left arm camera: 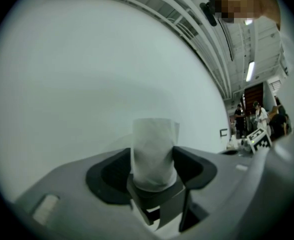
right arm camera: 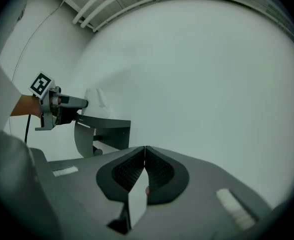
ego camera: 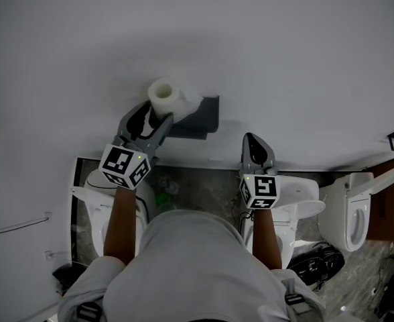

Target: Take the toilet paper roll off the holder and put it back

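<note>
A white toilet paper roll [ego camera: 163,94] stands on end at the left end of a dark grey wall holder [ego camera: 200,116]. My left gripper [ego camera: 155,115] reaches level to it, one jaw on each side of the roll [left arm camera: 153,151]. The pads lie close along the roll's sides without visibly squeezing it, so the gripper is open. The holder's edge [left arm camera: 154,201] shows just beneath the roll. My right gripper [ego camera: 256,141] hangs to the right of the holder, facing the bare wall, its jaws [right arm camera: 145,151] shut with nothing in them. From there the holder [right arm camera: 104,131] and roll [right arm camera: 96,101] show at left.
The white wall [ego camera: 284,59] fills the space ahead. Below it stand white toilets [ego camera: 354,210], with a black bag [ego camera: 317,260] on the stone floor. The person's own body fills the bottom of the head view. Several people stand far off [left arm camera: 259,116].
</note>
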`<state>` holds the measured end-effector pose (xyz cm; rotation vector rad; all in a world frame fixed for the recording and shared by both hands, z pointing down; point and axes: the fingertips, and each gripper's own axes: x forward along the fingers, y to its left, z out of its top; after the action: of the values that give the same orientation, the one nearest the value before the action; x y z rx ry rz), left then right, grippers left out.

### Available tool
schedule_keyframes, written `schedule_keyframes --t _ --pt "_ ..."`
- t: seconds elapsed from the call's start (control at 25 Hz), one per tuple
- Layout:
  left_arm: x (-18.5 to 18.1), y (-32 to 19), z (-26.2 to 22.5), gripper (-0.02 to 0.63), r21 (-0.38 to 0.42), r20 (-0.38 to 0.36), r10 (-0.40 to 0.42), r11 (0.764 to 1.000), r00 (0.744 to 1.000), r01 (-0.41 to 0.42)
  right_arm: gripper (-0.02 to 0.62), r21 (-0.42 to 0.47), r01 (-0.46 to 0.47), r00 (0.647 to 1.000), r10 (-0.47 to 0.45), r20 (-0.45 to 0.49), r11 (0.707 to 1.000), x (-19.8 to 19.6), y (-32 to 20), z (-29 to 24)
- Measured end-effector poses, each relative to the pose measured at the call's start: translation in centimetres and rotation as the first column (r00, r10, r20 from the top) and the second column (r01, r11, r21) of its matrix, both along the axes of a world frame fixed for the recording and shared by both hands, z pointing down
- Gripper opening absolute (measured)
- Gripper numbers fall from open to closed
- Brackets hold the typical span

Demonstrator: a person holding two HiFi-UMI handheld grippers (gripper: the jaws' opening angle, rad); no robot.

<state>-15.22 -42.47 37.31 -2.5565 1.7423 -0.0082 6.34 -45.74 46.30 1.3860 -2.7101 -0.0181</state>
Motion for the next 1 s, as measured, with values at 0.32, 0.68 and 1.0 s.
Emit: schedule_keyframes --t 0.32,0.68,1.0 --pt "0.3 -0.6 -0.2 0.285 0.002 0.002 0.012 1.000 1.000 -0.012 0.003 -0.003 0.016 1.000 -0.016 -0.004 1.000 -0.4 -0.6 0.1" --pt "1.2 -1.5 0.0 0.311 -0.002 0.018 0.033 0.999 0.999 -0.033 0.003 -0.006 0.009 1.000 -0.009 -0.005 1.000 0.0 -1.0 0.2" --pt "1.3 -2.6 0.0 0.319 -0.003 0.023 0.038 0.999 0.999 -0.038 0.003 -0.010 -0.004 1.000 0.004 -0.009 1.000 0.5 -1.6 0.4"
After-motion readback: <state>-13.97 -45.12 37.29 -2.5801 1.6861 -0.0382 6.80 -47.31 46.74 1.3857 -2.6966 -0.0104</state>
